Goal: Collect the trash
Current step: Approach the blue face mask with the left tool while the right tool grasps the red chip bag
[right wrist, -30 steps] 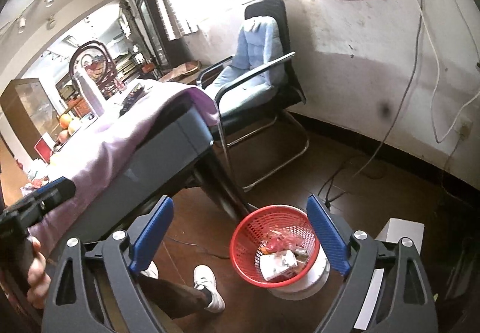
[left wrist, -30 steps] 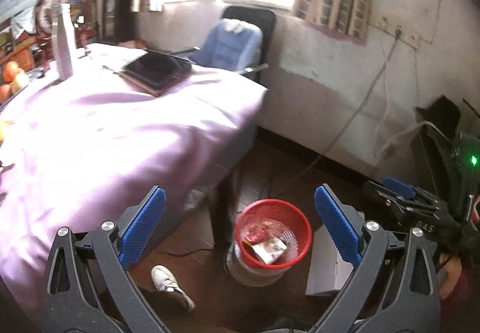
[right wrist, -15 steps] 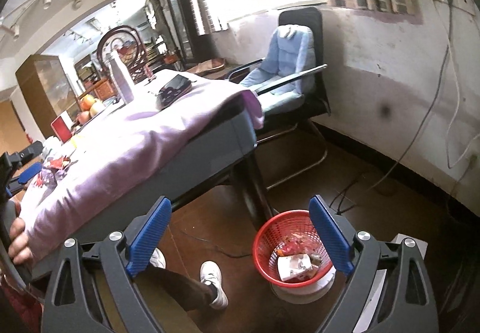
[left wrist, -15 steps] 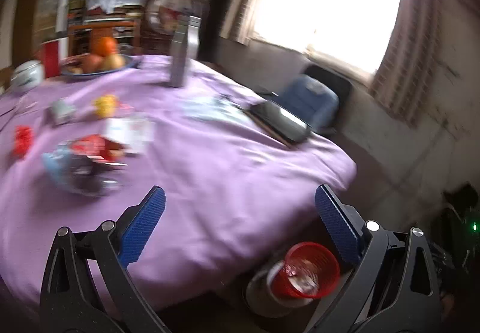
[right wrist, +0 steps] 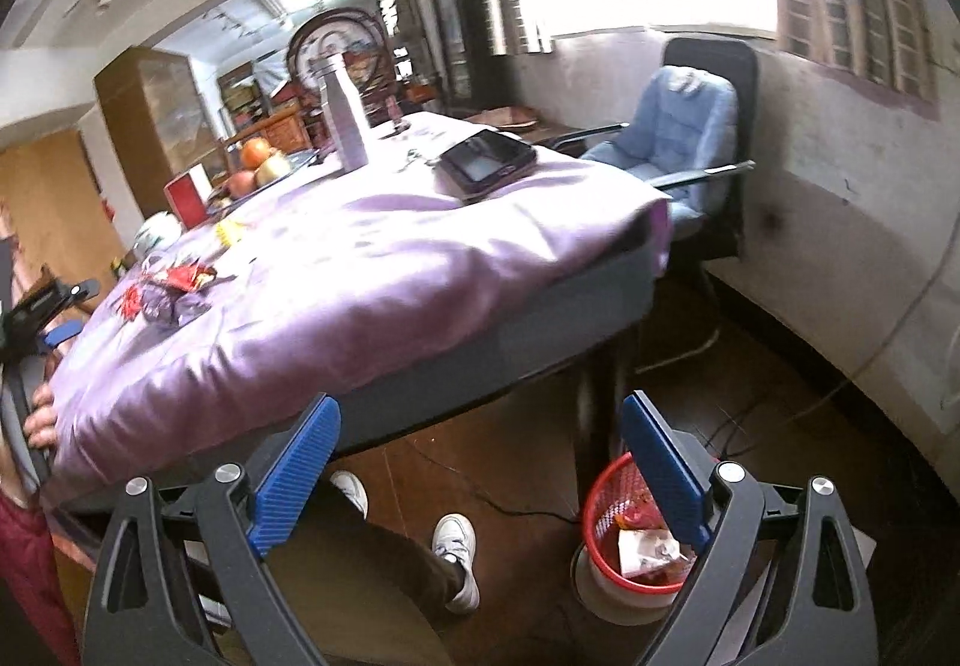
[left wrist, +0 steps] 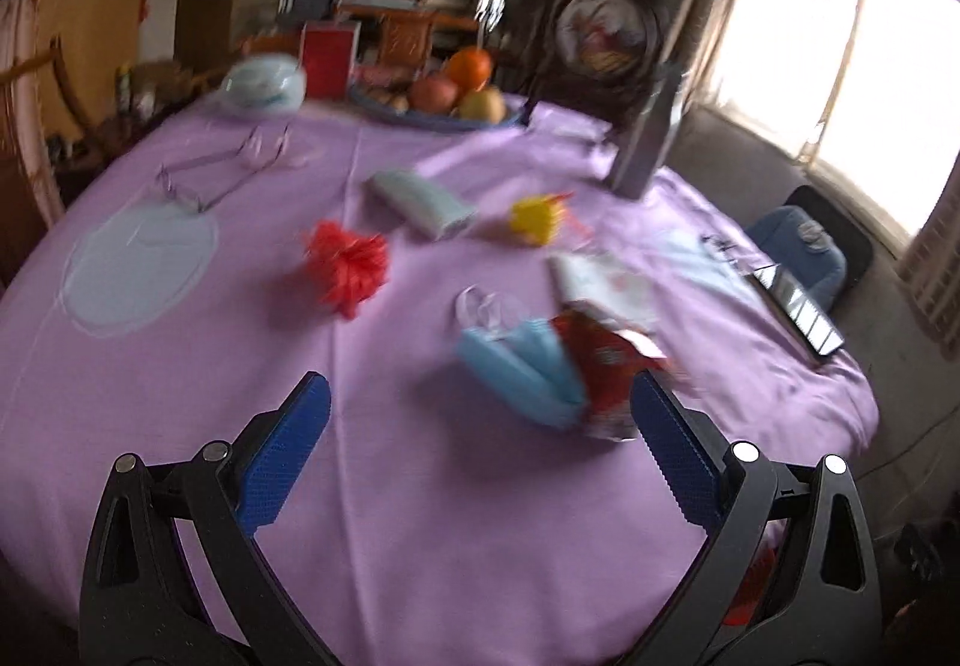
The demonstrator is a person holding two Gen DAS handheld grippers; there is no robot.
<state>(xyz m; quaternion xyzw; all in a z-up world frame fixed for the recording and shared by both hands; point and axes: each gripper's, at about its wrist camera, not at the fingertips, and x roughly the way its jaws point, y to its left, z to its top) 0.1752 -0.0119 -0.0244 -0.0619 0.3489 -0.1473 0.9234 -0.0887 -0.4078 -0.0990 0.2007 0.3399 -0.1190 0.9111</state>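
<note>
My left gripper (left wrist: 480, 438) is open and empty above the purple tablecloth (left wrist: 420, 486). Just ahead of its right finger lie a light blue face mask (left wrist: 522, 366) and a red snack wrapper (left wrist: 606, 360). Farther off lie a red crumpled scrap (left wrist: 348, 264), a yellow scrap (left wrist: 534, 219) and a white wrapper (left wrist: 600, 282). My right gripper (right wrist: 480, 444) is open and empty, below table height, over the floor. The red mesh trash basket (right wrist: 606, 516) stands on the floor under its right finger, with trash inside.
A fruit bowl (left wrist: 456, 96), a metal bottle (left wrist: 648, 138), a grey case (left wrist: 420, 198), glasses (left wrist: 222, 168) and a dark tablet (left wrist: 798, 306) sit on the table. A blue-cushioned chair (right wrist: 684, 138) stands by the wall. The person's shoes (right wrist: 456, 552) are near the basket.
My left gripper has swung up from over the trash basket to over the tabletop. My right gripper has risen and pulled back from the basket. Both stay open.
</note>
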